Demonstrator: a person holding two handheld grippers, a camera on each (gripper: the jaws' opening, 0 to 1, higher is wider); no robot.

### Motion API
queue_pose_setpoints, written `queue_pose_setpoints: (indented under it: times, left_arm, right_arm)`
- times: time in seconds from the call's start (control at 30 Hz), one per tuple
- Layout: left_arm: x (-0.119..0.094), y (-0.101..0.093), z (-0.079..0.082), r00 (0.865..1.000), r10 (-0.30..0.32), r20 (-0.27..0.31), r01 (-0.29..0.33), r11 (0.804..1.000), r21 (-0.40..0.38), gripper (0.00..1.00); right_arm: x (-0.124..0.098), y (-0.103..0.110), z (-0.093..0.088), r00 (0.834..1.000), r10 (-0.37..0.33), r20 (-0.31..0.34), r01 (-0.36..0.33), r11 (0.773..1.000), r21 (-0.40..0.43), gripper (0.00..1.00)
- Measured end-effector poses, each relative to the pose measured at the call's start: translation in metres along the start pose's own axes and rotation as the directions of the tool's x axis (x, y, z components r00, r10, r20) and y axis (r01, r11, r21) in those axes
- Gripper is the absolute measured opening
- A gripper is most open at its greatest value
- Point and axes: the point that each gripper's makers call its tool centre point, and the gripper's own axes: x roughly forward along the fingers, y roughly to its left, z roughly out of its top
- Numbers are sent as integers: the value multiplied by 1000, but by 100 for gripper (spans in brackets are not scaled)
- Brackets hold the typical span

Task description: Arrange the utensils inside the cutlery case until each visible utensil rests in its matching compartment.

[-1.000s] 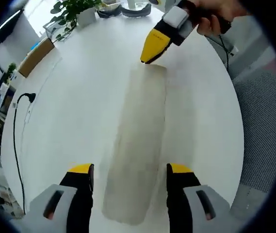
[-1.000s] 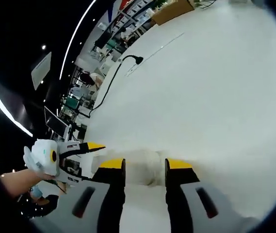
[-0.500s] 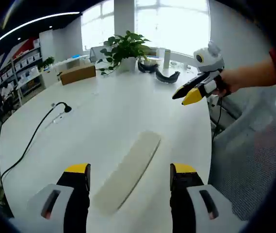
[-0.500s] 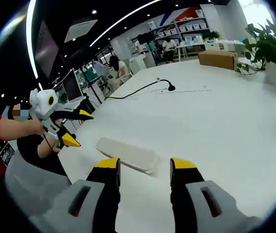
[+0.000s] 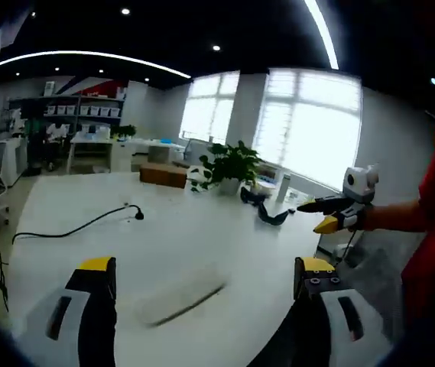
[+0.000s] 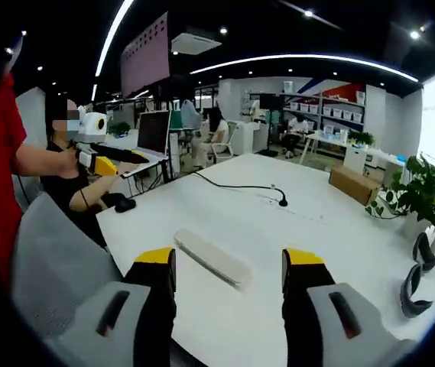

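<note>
Left claw [image 5: 206,279] and right claw [image 6: 228,267] gape wide, gripping nothing; the closed cutlery case [image 6: 212,258] lies flat on the tabletop [image 6: 309,222], apparently running diagonally.

Dim office, window glare, blur

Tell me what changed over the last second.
Both claws pulled up and away from the closed cutlery case: a second ago they sat close over its ends; now the left claw and right claw hang open well above the white table, each hand-held. Nothing was grasped. The case lies flat where it was.
</note>
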Motion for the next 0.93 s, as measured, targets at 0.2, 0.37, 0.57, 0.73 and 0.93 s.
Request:
queue_pose_setpoints:
  times: [0.2, 0.37, 0.57, 0.73, 0.93]
  left_arm:
    - [-63, -11, 12, 985, 146, 88, -156, 980, 122, 100]
    - [-84, -21, 0, 982, 169, 81, -175, 981, 79, 100]
    - [-81, -27, -8, 987, 134, 84, -126, 988, -87, 100]
    - [-86, -24, -12, 980, 176, 89, -175, 984, -22, 99]
    - [-90, -20, -18, 979, 187, 80, -184, 982, -50, 95]
  right_arm:
    - [-40, 17, 21, 995, -47, 92, 48, 999, -16, 63]
    - [-60, 25, 40, 977, -70, 203, 86, 994, -71, 71]
    - [-55, 27, 31, 978, -54, 201, 55, 998, 3, 82]
    - [-50, 35, 22, 984, -50, 172, 54, 998, -17, 81]
    - [-53, 38, 15, 986, -57, 156, 61, 998, -20, 80]
